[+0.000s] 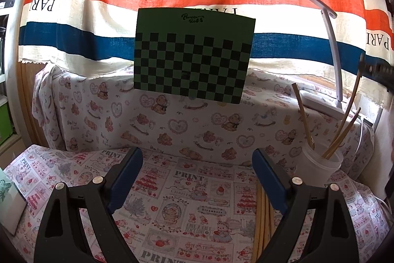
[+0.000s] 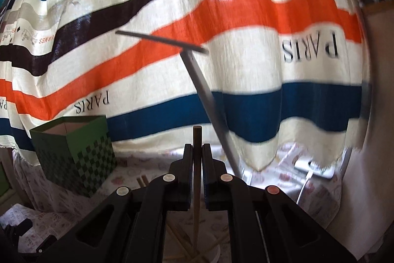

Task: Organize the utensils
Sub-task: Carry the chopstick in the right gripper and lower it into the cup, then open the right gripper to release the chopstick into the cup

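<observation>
In the left wrist view my left gripper (image 1: 197,159) is open and empty above the patterned tablecloth. A translucent white cup (image 1: 319,164) stands at the right with several wooden chopsticks (image 1: 303,115) leaning in it. More chopsticks (image 1: 263,221) lie on the cloth by the right finger. In the right wrist view my right gripper (image 2: 197,152) is shut on one wooden chopstick (image 2: 197,137), held upright over the cup (image 2: 209,255), whose rim shows below with chopsticks in it. The right gripper's edge shows in the left wrist view (image 1: 376,70), above the cup.
A green checkered box (image 1: 193,56) stands at the back, also in the right wrist view (image 2: 76,152). A white desk lamp (image 1: 327,36) arches over the cup at the right. A striped cloth hangs behind. A pale green box (image 1: 9,201) lies at the left edge.
</observation>
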A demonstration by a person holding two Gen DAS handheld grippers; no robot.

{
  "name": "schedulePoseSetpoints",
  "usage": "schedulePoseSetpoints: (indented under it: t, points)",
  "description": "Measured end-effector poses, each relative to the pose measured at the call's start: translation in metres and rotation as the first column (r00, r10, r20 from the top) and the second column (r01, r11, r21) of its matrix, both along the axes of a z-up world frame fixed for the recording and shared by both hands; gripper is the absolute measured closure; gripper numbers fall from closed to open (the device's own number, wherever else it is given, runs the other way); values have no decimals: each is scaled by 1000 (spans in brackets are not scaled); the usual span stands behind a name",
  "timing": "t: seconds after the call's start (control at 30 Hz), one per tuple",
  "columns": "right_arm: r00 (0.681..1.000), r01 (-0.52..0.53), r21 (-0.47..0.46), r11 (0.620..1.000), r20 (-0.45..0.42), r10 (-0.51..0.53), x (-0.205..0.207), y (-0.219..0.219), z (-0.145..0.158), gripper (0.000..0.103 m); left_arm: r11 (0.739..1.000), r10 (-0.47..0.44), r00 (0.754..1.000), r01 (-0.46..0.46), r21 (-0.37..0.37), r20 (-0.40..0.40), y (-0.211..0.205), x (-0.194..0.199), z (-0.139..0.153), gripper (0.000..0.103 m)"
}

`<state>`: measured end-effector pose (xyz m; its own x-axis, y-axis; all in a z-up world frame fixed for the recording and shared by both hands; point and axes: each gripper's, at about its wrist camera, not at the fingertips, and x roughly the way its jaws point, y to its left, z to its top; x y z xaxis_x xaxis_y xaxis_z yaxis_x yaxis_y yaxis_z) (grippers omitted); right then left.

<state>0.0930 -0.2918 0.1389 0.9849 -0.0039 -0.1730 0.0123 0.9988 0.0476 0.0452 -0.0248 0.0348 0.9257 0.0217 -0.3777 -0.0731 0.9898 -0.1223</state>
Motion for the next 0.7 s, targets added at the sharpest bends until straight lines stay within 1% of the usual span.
schedulePoseSetpoints:
  t: [0.07, 0.17, 0.27, 0.3, 0.33, 0.37, 0.4, 0.47, 0.5, 0.6, 0.7]
  points:
    - [999, -11, 21, 1000, -35, 11, 3, -4, -9, 95, 1000, -3, 1000, 3, -2, -6, 0, 0, 0, 14]
    - [997, -6, 15, 1000, -74, 7, 5, -8, -19, 95, 1000, -18, 1000, 18, -5, -26, 0, 3, -2, 14]
    - [991, -27, 33, 999, -132, 31, 7, -12, -25, 93, 1000, -13, 999, 13, 3, -49, -2, 6, -5, 14]
    - [988, -29, 42, 999, -149, 35, 6, -13, -27, 85, 1000, -11, 998, 12, 7, -54, -2, 7, -6, 13]
    - [985, -29, 51, 998, -171, 37, 5, -15, -29, 68, 1000, -8, 998, 9, 9, -57, -2, 7, -6, 13]
    - [982, -31, 62, 998, -185, 42, 2, -16, -31, 60, 1000, -5, 998, 5, 10, -61, -2, 8, -6, 13]
    - [981, -36, 73, 997, -187, 50, -4, -18, -34, 50, 1000, -3, 998, 3, 7, -63, -1, 7, -6, 13]
    - [981, -38, 60, 997, -190, 48, -16, -15, -38, 49, 1000, -4, 998, 4, 0, -59, 0, 6, -5, 13]
    - [979, -52, 44, 998, -195, 59, -23, -12, -42, 47, 1000, -1, 998, 1, -1, -55, 1, 5, -4, 11]
    - [977, -81, 28, 996, -196, 85, -45, -3, -51, 36, 1000, 9, 999, -9, 0, -38, 2, 2, -1, 6]
    - [975, -110, 48, 993, -189, 118, -64, 5, -57, 33, 1000, 16, 1000, -16, 6, -27, 2, 0, 0, 3]
